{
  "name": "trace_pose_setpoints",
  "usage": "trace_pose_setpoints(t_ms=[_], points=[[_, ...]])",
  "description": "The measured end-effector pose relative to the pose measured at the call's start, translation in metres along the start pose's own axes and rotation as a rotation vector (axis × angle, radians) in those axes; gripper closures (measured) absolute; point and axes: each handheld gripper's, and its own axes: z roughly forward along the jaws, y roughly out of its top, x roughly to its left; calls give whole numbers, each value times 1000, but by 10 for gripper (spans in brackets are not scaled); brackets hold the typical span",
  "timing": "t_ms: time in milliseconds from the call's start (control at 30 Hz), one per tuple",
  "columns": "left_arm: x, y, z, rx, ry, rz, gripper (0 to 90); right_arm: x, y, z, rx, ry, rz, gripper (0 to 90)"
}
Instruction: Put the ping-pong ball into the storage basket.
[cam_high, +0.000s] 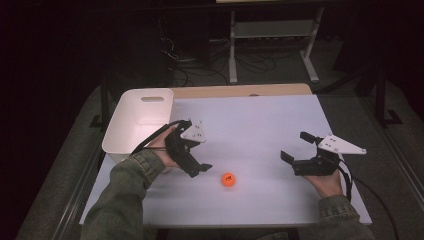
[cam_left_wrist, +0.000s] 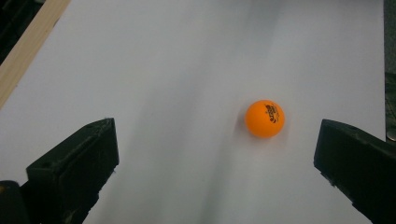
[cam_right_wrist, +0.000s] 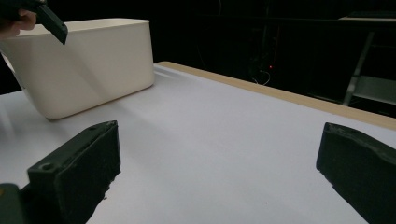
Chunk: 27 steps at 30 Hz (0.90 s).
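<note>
A small orange ball (cam_high: 228, 179) lies on the white table top (cam_high: 250, 120) near the front. My left gripper (cam_high: 200, 152) hovers just left of it, open, with the jaws angled towards the ball. In the left gripper view the ball (cam_left_wrist: 265, 118) sits ahead between the wide-apart jaws of that gripper (cam_left_wrist: 217, 140), closer to the right one and touching neither. My right gripper (cam_high: 296, 146) is held open farther right, with nothing between its jaws. Its own view looks across bare table through this gripper (cam_right_wrist: 219, 140).
A white plastic bin (cam_high: 117, 152) stands at the table's left edge, behind the left hand; the right gripper view shows this bin (cam_right_wrist: 84, 65) at the far left. A wooden strip (cam_high: 240, 91) runs along the far edge. Beyond are a metal frame (cam_high: 272, 30) and cables.
</note>
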Motion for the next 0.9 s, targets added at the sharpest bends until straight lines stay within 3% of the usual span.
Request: trace_pose_setpoints(t_ms=[567, 900], points=[[-1, 10, 15, 61, -31, 22, 0, 0, 0, 0, 4, 1, 0, 0], [-2, 13, 24, 96, -27, 24, 0, 0, 0, 0, 5, 0, -1, 0]])
